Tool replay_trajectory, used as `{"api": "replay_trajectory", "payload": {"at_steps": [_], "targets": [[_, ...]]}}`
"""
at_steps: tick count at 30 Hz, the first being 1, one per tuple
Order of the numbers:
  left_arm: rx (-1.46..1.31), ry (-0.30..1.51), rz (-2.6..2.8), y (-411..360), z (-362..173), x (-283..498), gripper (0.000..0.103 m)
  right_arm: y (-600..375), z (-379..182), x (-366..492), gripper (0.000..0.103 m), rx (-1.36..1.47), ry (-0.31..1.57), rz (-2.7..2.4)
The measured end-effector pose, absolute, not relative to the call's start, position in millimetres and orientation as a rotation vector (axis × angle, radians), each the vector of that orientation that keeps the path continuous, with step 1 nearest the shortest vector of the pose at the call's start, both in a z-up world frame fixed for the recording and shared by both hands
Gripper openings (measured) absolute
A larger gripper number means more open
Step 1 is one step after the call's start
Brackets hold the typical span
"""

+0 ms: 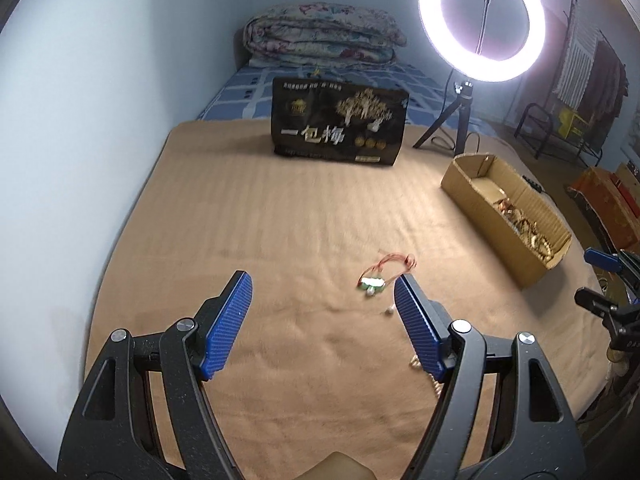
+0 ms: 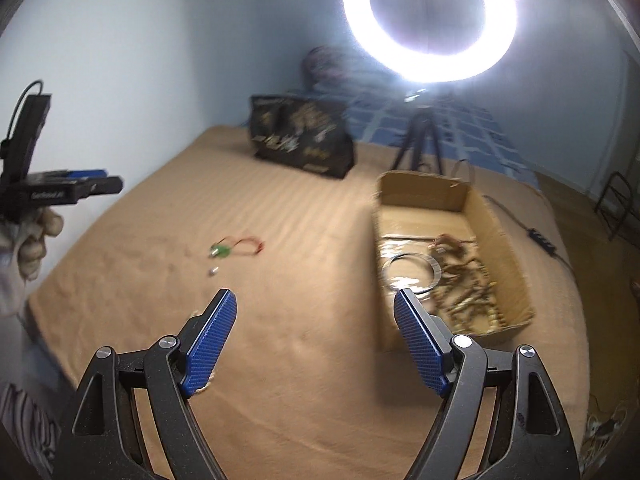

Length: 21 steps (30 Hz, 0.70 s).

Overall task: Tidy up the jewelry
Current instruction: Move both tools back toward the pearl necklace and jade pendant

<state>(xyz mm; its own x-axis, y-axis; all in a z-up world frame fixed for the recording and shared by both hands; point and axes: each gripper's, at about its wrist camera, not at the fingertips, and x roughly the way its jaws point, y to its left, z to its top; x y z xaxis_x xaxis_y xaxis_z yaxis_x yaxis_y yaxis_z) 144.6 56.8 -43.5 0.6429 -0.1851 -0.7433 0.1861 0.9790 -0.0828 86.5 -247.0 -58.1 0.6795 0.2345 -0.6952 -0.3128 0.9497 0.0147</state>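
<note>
A red-cord necklace with a green pendant (image 1: 374,282) (image 2: 222,251) lies on the tan blanket, a small pearl-like bead (image 1: 389,312) (image 2: 212,271) just beside it. My left gripper (image 1: 322,288) hovers open over the blanket, the necklace near its right fingertip and nothing between the pads. A beaded chain (image 1: 424,372) peeks out under the right finger. My right gripper (image 2: 314,306) is open and empty, its right finger at the near-left corner of the cardboard box (image 2: 500,240) (image 1: 472,196), which holds a heap of gold chains and a metal bangle (image 2: 412,274).
A black printed bag (image 1: 340,122) (image 2: 300,136) stands at the far side of the blanket. A lit ring light on a tripod (image 1: 482,20) (image 2: 430,20) stands behind the box, its cable trailing right. The wall runs along the left; a folded quilt (image 1: 324,36) lies at the back.
</note>
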Motion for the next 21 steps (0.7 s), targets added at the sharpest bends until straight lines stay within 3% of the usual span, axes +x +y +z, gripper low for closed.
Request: {"api": "replay_trajectory", "payload": {"at_steps": [7, 12, 21], "targets": [[0.014, 0.872, -0.234, 59, -73, 140, 0.076, -217, -88, 82, 0.081, -0.135, 0.828, 0.385], [0.012, 0.892, -0.270, 53, -90, 145, 0.056, -200, -114, 79, 0.081, -0.151, 0.877, 0.432], [0.005, 0.941, -0.358, 34, -123, 146, 0.045, -180, -145, 76, 0.081, -0.152, 0.922, 0.543]]}}
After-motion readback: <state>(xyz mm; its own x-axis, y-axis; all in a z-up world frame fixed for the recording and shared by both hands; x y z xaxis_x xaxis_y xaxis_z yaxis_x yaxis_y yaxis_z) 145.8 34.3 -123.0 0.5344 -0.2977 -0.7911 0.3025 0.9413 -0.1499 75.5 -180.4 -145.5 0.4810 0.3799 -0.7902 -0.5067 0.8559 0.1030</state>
